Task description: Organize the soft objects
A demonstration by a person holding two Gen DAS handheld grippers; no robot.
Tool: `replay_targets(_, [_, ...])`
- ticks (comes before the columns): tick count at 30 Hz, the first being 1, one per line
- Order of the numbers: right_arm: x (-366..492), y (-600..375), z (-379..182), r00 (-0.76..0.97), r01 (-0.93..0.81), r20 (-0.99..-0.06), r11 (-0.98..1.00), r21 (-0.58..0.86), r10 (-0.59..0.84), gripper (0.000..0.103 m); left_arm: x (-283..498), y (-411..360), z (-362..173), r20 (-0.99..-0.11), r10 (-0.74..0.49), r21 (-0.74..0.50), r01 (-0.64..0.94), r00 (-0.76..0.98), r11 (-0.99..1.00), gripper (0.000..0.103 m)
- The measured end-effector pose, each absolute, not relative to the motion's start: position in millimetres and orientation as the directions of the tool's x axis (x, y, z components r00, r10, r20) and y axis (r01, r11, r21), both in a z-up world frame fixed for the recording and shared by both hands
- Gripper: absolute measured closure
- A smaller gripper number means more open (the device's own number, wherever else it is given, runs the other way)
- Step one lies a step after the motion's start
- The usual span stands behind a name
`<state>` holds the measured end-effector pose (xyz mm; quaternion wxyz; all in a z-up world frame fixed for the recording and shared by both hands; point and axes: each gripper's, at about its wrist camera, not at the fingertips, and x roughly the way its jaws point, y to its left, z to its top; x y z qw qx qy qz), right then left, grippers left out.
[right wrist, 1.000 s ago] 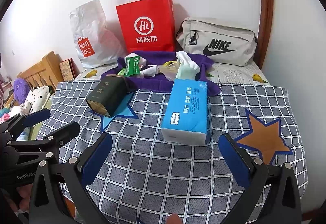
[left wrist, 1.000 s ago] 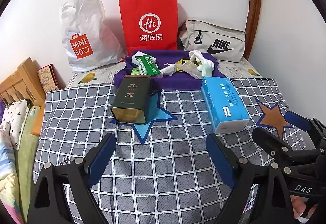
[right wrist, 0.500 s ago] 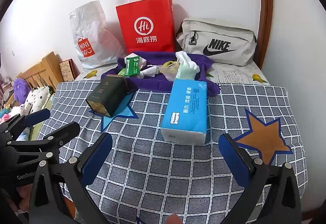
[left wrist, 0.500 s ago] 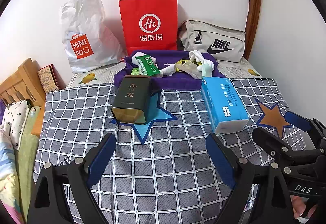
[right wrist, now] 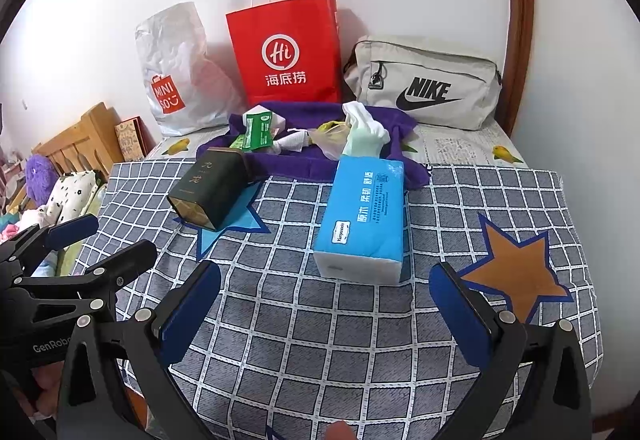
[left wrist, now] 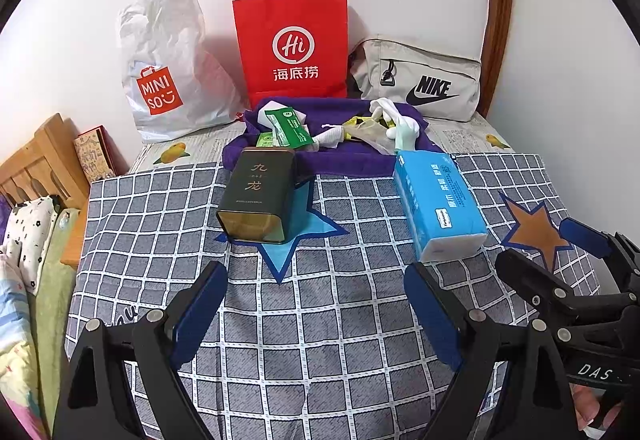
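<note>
two fisheye views, each mounted behind a handheld tool, look forward and down across a bed toward the back wall. the left view sits left of the blue tissue pack [left wrist: 439, 204], the right view faces it more squarely. both share the pack, the dark tea tin [right wrist: 208, 188] and the red paper bag [left wrist: 291, 49], all at middle distance.

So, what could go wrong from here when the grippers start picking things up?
1. The tissue pack is wide and soft; the right gripper may crush it or lose hold of it.
2. The tin is hard, so it may be picked up by mistake.
3. The small items sit loose on the purple cloth and may drag along.
</note>
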<state>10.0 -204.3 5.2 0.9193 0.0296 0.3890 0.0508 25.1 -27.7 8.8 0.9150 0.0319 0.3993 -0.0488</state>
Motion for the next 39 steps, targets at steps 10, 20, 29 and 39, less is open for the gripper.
replay_targets(10, [9.7,-204.6,5.2,0.692,-0.068,-0.713,0.993,0.092,0.114,0.001,23.8,-27.7,9.0,-0.734,-0.066,0.018,0.116,0.676,0.993,0.013])
replay_targets(20, [9.8,-205.3,5.3,0.692,-0.063,-0.713,0.993,0.097,0.114,0.001,25.6,-28.4,8.9,-0.735,-0.066,0.022,0.122,0.675,0.992,0.013])
replay_targets(29, [11.3,-206.2,5.2,0.693,-0.062,-0.712,0.993,0.097,0.113,0.001,27.9,-29.5,8.8,-0.733,-0.07,0.021,0.124,0.677,0.992,0.013])
replay_targets(39, [13.0,-203.1,4.4,0.693,-0.064,-0.713,0.994,0.092,0.111,0.001,29.8,-28.7,7.6,-0.734,-0.071,0.019,0.124,0.675,0.992,0.013])
